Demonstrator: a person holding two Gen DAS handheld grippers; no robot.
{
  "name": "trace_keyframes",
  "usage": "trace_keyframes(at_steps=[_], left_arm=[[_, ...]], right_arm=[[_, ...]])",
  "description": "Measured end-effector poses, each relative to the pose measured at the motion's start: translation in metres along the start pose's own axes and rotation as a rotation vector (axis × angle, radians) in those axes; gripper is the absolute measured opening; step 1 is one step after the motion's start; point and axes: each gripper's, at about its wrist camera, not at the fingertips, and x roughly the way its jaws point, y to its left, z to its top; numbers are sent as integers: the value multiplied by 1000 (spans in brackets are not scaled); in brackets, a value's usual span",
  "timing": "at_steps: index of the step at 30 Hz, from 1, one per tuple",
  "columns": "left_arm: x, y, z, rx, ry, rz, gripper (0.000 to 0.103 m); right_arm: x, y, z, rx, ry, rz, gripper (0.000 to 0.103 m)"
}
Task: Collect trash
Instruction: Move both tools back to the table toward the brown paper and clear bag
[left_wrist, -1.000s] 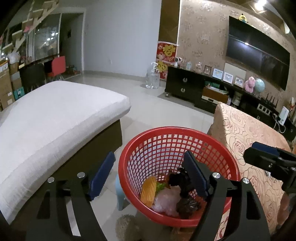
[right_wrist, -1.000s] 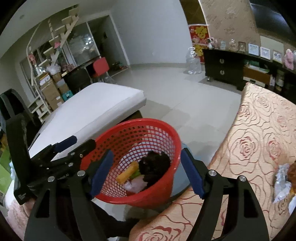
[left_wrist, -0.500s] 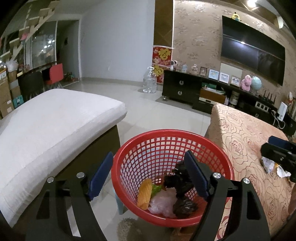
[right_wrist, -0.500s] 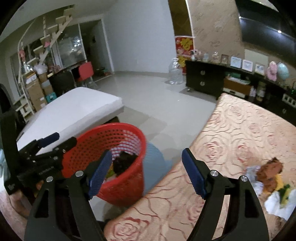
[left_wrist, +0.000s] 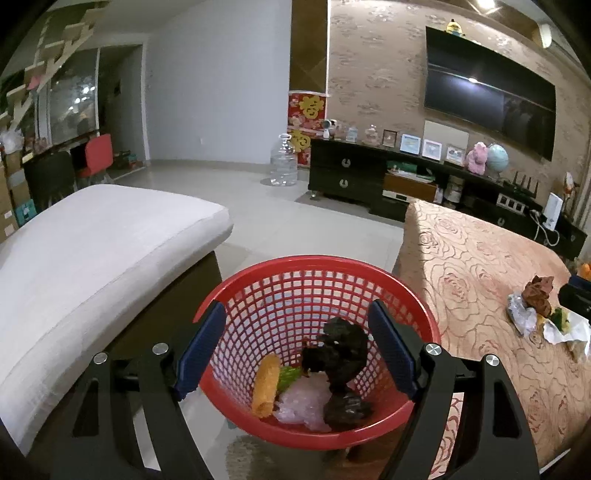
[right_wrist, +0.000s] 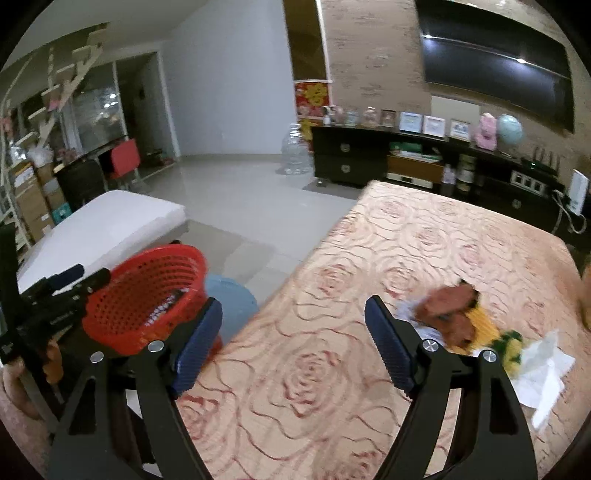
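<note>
From the left wrist, the left gripper (left_wrist: 297, 339) pointed down at the red basket (left_wrist: 424, 325). Its jaws were open, with nothing pinched between them; the basket just sat behind them. This view looked right into the basket. Inside lay a yellow roll (left_wrist: 265, 386), a green bit, a pale crumpled bag (left_wrist: 304, 402) and some dark lumps (left_wrist: 341, 354). To the right was the table with the rose cloth (left_wrist: 461, 266). A small pile of trash (left_wrist: 539, 306) lay on it, near the right edge of the view.

From the right wrist, the right gripper (right_wrist: 293, 336) hung over the rose cloth (right_wrist: 369, 258). Its jaws were opening, and nothing was between them. Here the trash (right_wrist: 465, 321) looked much closer, just right of the right finger: a brown lump, something yellow and green, and white paper (right_wrist: 546, 373). It was blurry. The basket (right_wrist: 147, 295) stood off to the left on a blue stool (right_wrist: 232, 299), and its inside was mostly hidden. The left gripper (right_wrist: 70, 280) showed beside it.
</note>
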Motion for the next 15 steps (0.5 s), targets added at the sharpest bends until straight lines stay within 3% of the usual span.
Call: trace_keyframes(at_steps=[15], left_arm=[[-1, -50, -3, 72, 7, -77, 77]], right_arm=[[-39, -97, -34, 151, 0, -211, 78]])
